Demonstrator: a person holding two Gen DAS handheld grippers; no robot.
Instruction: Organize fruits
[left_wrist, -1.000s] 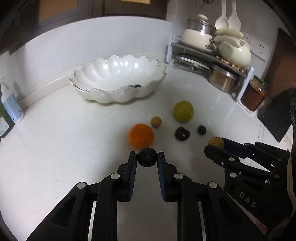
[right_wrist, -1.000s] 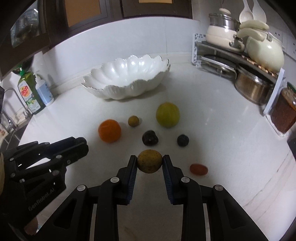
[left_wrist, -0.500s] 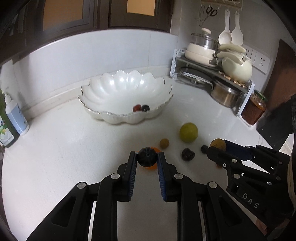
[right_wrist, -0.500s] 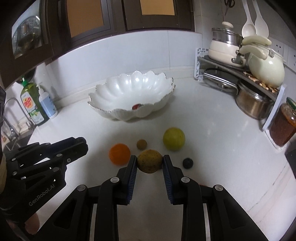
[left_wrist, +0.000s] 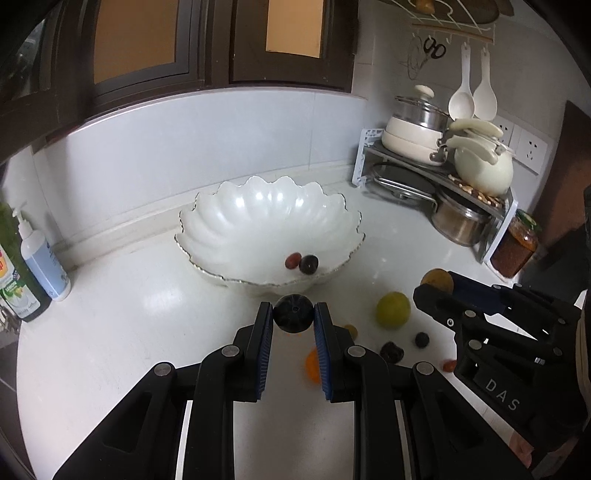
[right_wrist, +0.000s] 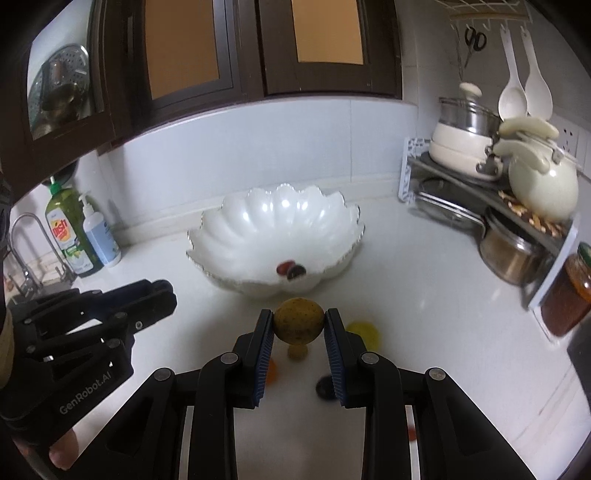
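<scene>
My left gripper (left_wrist: 293, 317) is shut on a dark round fruit (left_wrist: 293, 316), held above the counter in front of the white scalloped bowl (left_wrist: 236, 218). My right gripper (right_wrist: 299, 321) is shut on a yellow-brown speckled fruit (right_wrist: 299, 320), also raised before the bowl (right_wrist: 243, 229). The bowl holds a red fruit (left_wrist: 291, 260) and a dark plum (left_wrist: 308, 264). On the counter lie a green-yellow fruit (left_wrist: 392, 314), an orange (left_wrist: 312, 365), a small brown fruit (left_wrist: 351, 329), two dark fruits (left_wrist: 391, 351) and a small red one (left_wrist: 448, 365).
A pot rack (left_wrist: 443, 184) with pans and a kettle stands at the back right, with a jar (left_wrist: 515, 249) beside it. Soap bottles (left_wrist: 42, 258) stand at the left by the sink tap (right_wrist: 22, 251). The wall backsplash runs behind the bowl.
Both grippers have risen with their fruits and tilted toward the bowl. The loose fruits on the counter now sit lower, partly hidden behind the fingers.
</scene>
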